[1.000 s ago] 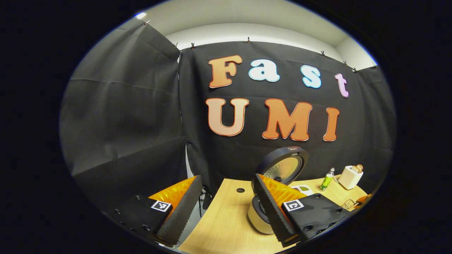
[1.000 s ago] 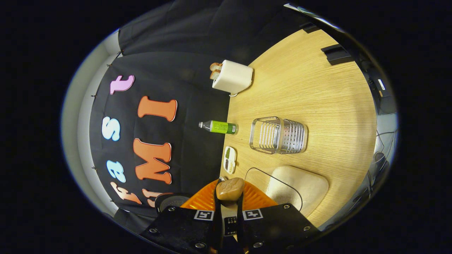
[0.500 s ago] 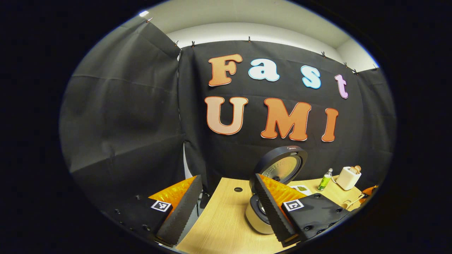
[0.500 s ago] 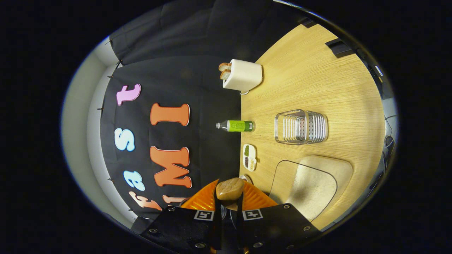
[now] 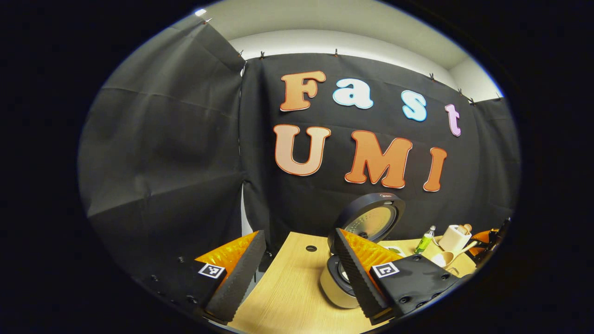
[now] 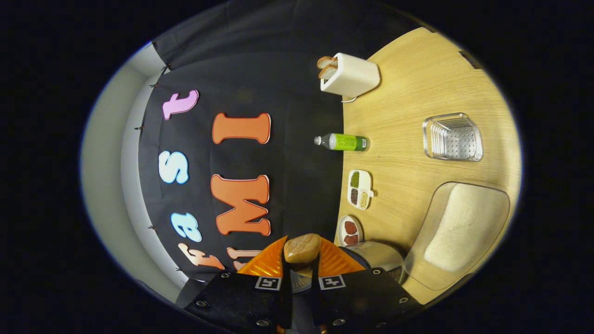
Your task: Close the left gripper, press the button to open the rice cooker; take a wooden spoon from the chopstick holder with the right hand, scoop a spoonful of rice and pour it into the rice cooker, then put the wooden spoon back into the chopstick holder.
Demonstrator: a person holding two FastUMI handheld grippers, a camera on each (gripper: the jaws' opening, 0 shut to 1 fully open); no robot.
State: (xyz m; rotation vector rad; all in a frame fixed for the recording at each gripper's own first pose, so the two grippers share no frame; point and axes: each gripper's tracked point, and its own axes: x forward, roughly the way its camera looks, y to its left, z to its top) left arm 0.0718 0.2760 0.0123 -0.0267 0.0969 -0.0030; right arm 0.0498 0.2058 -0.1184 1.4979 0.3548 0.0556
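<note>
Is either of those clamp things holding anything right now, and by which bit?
The right hand-held gripper grips the wooden spoon by its handle, near the end. The left hand-held gripper is open and holds nothing.

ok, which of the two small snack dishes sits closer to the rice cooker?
The round dish with reddish pieces, beside the rice cooker; the compartmented dish lies farther, toward the bottle.

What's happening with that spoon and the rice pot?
A person is working with a gripper in each hand. The right gripper has its jaws shut on the wooden spoon, carrying it near the rice cooker, whose lid stands open. The left gripper hangs open beside the cooker, holding nothing. The tub of rice and the metal chopstick holder sit on the table.
</note>
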